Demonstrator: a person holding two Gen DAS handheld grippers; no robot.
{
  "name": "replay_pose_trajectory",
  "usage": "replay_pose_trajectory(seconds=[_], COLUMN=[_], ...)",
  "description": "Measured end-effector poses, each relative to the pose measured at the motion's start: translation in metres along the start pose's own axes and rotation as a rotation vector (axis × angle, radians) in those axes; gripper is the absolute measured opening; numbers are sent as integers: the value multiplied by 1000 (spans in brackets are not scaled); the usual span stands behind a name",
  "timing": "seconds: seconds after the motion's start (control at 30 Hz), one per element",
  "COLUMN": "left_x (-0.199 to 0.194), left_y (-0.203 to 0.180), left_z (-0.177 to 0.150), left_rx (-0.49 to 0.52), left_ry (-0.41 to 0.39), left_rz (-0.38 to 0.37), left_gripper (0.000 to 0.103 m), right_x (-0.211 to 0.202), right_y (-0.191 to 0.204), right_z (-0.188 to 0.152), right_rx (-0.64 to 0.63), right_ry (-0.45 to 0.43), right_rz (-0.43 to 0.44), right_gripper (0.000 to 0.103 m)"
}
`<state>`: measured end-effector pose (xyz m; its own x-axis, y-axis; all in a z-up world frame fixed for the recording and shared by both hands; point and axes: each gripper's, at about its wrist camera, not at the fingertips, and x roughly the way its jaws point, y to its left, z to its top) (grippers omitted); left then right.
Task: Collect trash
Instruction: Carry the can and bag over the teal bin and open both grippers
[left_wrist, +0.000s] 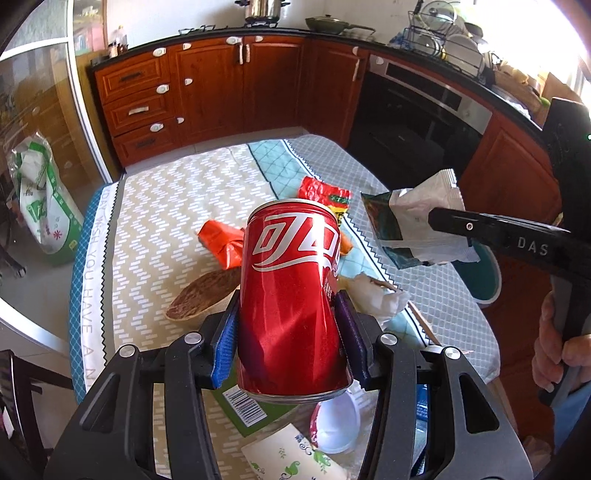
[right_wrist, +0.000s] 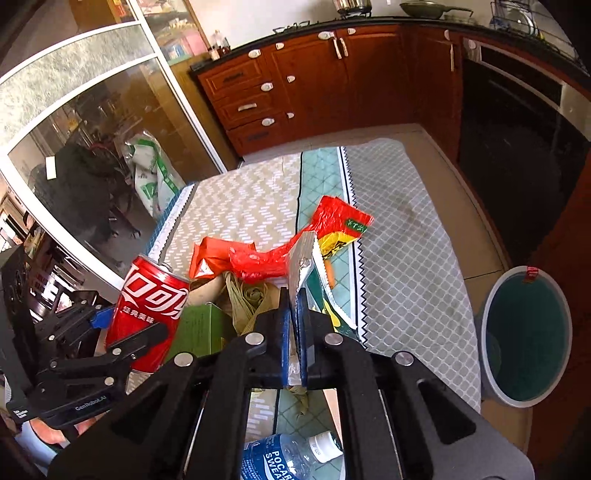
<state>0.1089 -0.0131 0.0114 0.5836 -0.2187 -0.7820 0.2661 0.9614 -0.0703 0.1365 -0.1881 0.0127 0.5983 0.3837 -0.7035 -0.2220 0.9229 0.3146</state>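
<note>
My left gripper is shut on a red Coca-Cola can and holds it upright above the table; the can also shows in the right wrist view. My right gripper is shut on a silver-lined snack wrapper, seen in the left wrist view as a white and dark green packet held above the table's right edge. A teal trash bin stands on the floor right of the table; it also shows in the left wrist view.
On the patterned tablecloth lie red and orange wrappers, a brown husk, crumpled paper, a green box, a white cup and a Pocari Sweat bottle. Wooden cabinets and an oven stand beyond.
</note>
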Motion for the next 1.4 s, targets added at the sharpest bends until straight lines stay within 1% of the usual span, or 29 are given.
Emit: replay_pose_trajectory(seconds=[0.07, 0.17, 0.23, 0.33, 0.47, 0.57, 0.67, 0.7, 0.73, 0.77, 0.8, 0.83, 0.9, 0.97, 1.07, 1.17, 1.27, 1.3, 1.33, 1.4], left_x=[1, 2, 3, 12, 33, 49, 73, 80, 88, 96, 103, 113, 129, 145, 170, 199, 228, 240, 248, 259], left_y=[-10, -33, -52, -82, -130, -169, -206, -218, -229, -239, -251, -258, -275, -291, -316, -339, -357, -358, -362, -366], left_z=[4, 9, 11, 17, 27, 35, 43, 45, 47, 49, 51, 53, 54, 55, 54, 50, 44, 41, 39, 36], left_rx=[10, 59, 99, 154, 235, 292, 347, 367, 384, 398, 412, 422, 435, 455, 489, 524, 540, 543, 546, 544], left_ry=[3, 2, 1, 15, 45, 76, 131, 145, 158, 172, 185, 200, 230, 255, 300, 367, 447, 480, 500, 512], left_rz=[-20, -36, -54, -95, -148, -194, -241, -249, -256, -263, -270, -277, -285, -292, -297, -298, -295, -292, -278, -239], left_gripper=[51, 51, 51, 51, 51, 51, 51, 51, 51, 51, 51, 51, 51, 51, 51, 51, 51, 53, 57, 63], right_x=[-11, -25, -33, -43, -42, -34, -20, -16, -14, -13, -14, -16, -21, -25, -36, -44, -45, -46, -47, -45], right_y=[-7, -37, -69, -127, -198, -235, -263, -271, -278, -283, -287, -289, -295, -302, -308, -315, -325, -330, -334, -338], right_z=[1, -2, -8, -25, -49, -62, -73, -76, -81, -84, -86, -89, -91, -92, -94, -101, -110, -113, -115, -120], right_rx=[-2, 34, 86, 172, 284, 348, 409, 430, 450, 467, 480, 490, 508, 531, 552, 584, 613, 623, 632, 654], right_ry=[-25, -41, -38, -32, -2, 18, 50, 63, 73, 73, 67, 56, 38, 33, 5, -18, -12, -9, -6, 7], right_rz=[-23, -77, -116, -205, -299, -319, -300, -287, -274, -262, -256, -255, -257, -265, -319, -356, -371, -375, -379, -380], right_gripper=[4, 4, 4, 4, 4, 5, 8, 10, 17, 36, 47, 62, 64, 68, 76, 77, 77, 77, 77, 77])
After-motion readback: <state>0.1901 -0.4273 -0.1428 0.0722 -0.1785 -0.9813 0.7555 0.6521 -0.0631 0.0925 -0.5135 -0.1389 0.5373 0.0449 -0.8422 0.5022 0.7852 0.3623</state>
